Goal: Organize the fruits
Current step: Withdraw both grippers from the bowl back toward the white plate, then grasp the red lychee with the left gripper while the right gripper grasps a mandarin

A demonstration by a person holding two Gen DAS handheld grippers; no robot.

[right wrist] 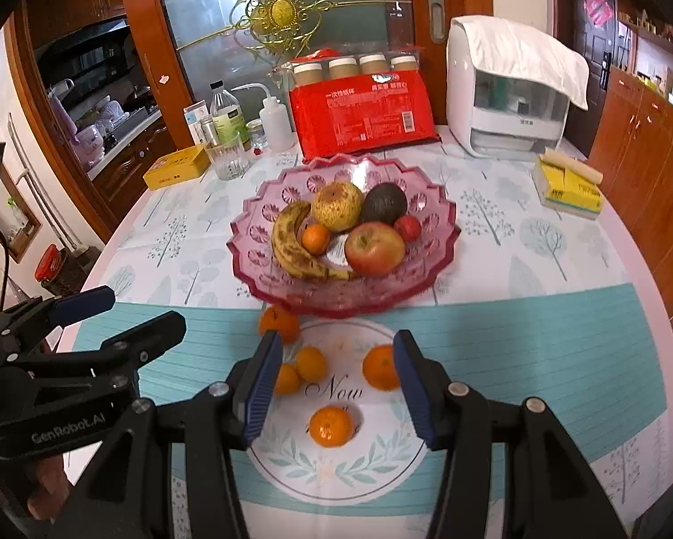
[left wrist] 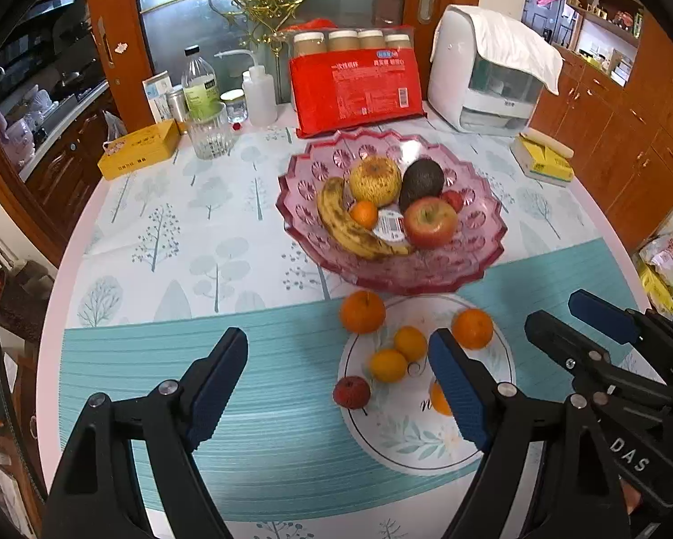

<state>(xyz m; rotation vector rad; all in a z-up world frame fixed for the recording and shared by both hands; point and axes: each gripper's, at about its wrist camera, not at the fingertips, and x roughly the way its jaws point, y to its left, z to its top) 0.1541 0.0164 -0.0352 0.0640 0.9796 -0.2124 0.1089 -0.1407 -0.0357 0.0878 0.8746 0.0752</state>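
A pink glass fruit bowl [left wrist: 480, 251] [right wrist: 435, 269] holds a spotted banana [left wrist: 336, 220], a yellow pear-like fruit [left wrist: 374, 179], an avocado [left wrist: 421, 179], a red apple [left wrist: 430, 222] and a small orange [left wrist: 364, 214]. In front of it several small oranges [left wrist: 363, 312] [right wrist: 332, 426] and a red lychee [left wrist: 352, 391] lie on the tablecloth's round print. My left gripper [left wrist: 338, 368] is open and empty above the lychee and oranges. My right gripper [right wrist: 336, 379] is open and empty, with one orange between its fingers in view. The right gripper also shows in the left wrist view [left wrist: 574, 319].
At the table's back stand a red paper-cup pack [left wrist: 356, 85], a white appliance under a cloth [left wrist: 484, 72], a glass [left wrist: 208, 132], bottles [left wrist: 199, 83], a yellow tin [left wrist: 138, 148] and a yellow tissue pack [left wrist: 545, 157]. Wooden cabinets stand to the right.
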